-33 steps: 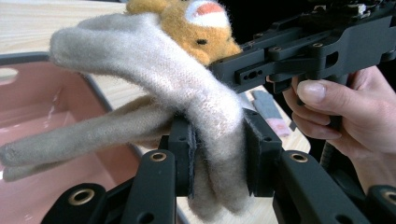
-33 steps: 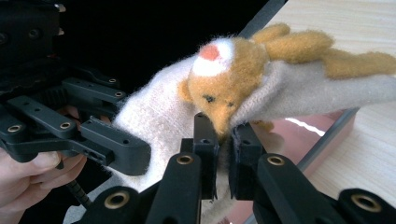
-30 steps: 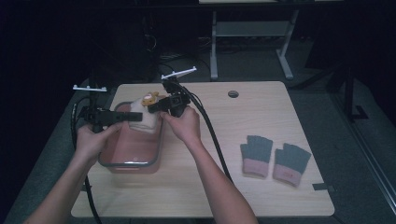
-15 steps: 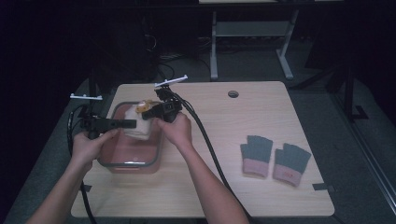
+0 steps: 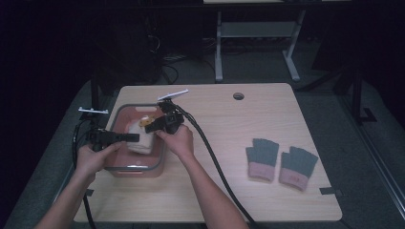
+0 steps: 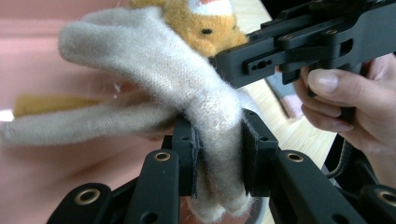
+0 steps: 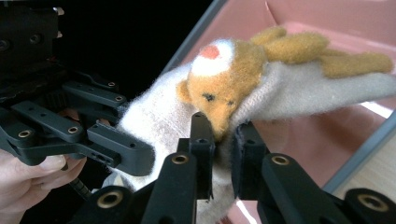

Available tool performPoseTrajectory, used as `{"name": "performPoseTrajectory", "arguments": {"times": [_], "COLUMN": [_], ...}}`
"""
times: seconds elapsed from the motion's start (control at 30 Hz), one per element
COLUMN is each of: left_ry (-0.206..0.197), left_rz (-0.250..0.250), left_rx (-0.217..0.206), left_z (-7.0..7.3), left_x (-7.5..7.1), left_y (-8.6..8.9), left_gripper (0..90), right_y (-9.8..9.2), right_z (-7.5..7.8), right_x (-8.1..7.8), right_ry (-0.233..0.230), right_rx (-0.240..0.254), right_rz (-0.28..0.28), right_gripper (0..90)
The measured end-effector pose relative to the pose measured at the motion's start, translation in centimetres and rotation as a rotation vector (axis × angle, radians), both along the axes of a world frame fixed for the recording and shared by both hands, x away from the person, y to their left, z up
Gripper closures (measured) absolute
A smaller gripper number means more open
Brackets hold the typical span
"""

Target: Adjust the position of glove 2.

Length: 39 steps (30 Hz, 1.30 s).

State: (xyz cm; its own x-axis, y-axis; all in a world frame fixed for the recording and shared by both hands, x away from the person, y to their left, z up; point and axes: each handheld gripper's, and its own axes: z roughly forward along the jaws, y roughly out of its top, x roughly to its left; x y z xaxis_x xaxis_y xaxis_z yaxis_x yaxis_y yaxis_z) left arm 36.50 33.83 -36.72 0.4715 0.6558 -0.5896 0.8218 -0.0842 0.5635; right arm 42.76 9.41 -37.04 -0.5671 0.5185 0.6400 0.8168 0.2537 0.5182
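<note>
A cream woolly glove [image 5: 142,139] with an orange animal face hangs just over the pink bin [image 5: 136,168] at the table's left. My left gripper [image 5: 135,138] comes in from the left and is shut on a cream fold [image 6: 205,93], which bulges between its pads. My right gripper [image 5: 149,127] reaches from the right, by the animal face [image 7: 219,88]. Its jaws have just been opening a little, with cream fabric [image 7: 154,121] still pinched between the pads. Each gripper shows in the other's view: the right gripper [image 6: 261,65] and the left gripper [image 7: 126,149].
Two grey gloves with pink cuffs [image 5: 261,157] [image 5: 297,167] lie flat on the wooden table [image 5: 229,191] at the right. A round cable hole [image 5: 238,96] sits near the far edge. The right gripper's black cable [image 5: 215,162] trails across the table toward me.
Both hands have sunk with the cream glove, from above the bin's far end down toward its inside. The grip of both grippers on the glove has held.
</note>
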Motion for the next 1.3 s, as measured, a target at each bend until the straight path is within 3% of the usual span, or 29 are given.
{"name": "performPoseTrajectory", "arguments": {"times": [0.07, 0.27, 0.43, 0.63, 0.73, 0.77, 0.93, 1.03, 1.1, 1.13, 1.3], "left_ry": [0.017, 0.042, 0.057, 0.094, 0.110, 0.119, 0.144, 0.151, 0.151, 0.155, 0.120], "left_rz": [0.011, 0.014, 0.016, 0.032, 0.036, 0.028, 0.051, 0.058, 0.062, 0.057, 0.094], "left_rx": [0.014, 0.060, 0.127, 0.204, 0.254, 0.297, 0.340, 0.358, 0.377, 0.387, 0.404], "left_z": [-0.6, -1.5, -2.2, -2.7, -3.0, -3.2, -3.9, -3.8, -3.6, -3.5, -2.0], "left_x": [-0.1, -0.1, -0.2, -0.1, -0.1, 0.0, 0.1, 0.1, 0.1, 0.2, 0.1], "left_y": [0.0, -0.2, -0.3, -0.7, -1.2, -1.3, -1.6, -1.7, -1.7, -1.6, -1.1], "left_gripper": [70.7, 70.6, 70.5, 70.1, 69.7, 69.6, 69.0, 67.3, 56.3, 56.3, 48.7], "right_y": [0.0, 0.0, -0.2, 0.1, 0.1, 0.1, -0.2, -0.5, -0.7, -0.7, -1.1], "right_z": [-0.5, -1.0, -1.6, -1.8, -1.9, -1.9, -1.5, -1.2, -1.1, -1.1, -0.5], "right_x": [0.0, -0.2, -0.4, -0.5, -0.6, -0.6, -0.6, -0.7, -0.7, -0.7, -0.9], "right_ry": [0.015, 0.028, 0.040, 0.032, 0.026, 0.021, 0.013, 0.011, 0.007, 0.007, -0.005], "right_rx": [-0.007, -0.024, -0.033, -0.081, -0.090, -0.101, -0.080, -0.079, -0.075, -0.075, -0.064], "right_rz": [0.007, 0.017, 0.019, 0.025, 0.027, 0.021, 0.012, 0.008, 0.010, 0.010, 0.014], "right_gripper": [72.9, 69.2, 67.5, 67.4, 67.1, 66.6, 66.7, 66.7, 66.6, 66.6, 66.4]}}
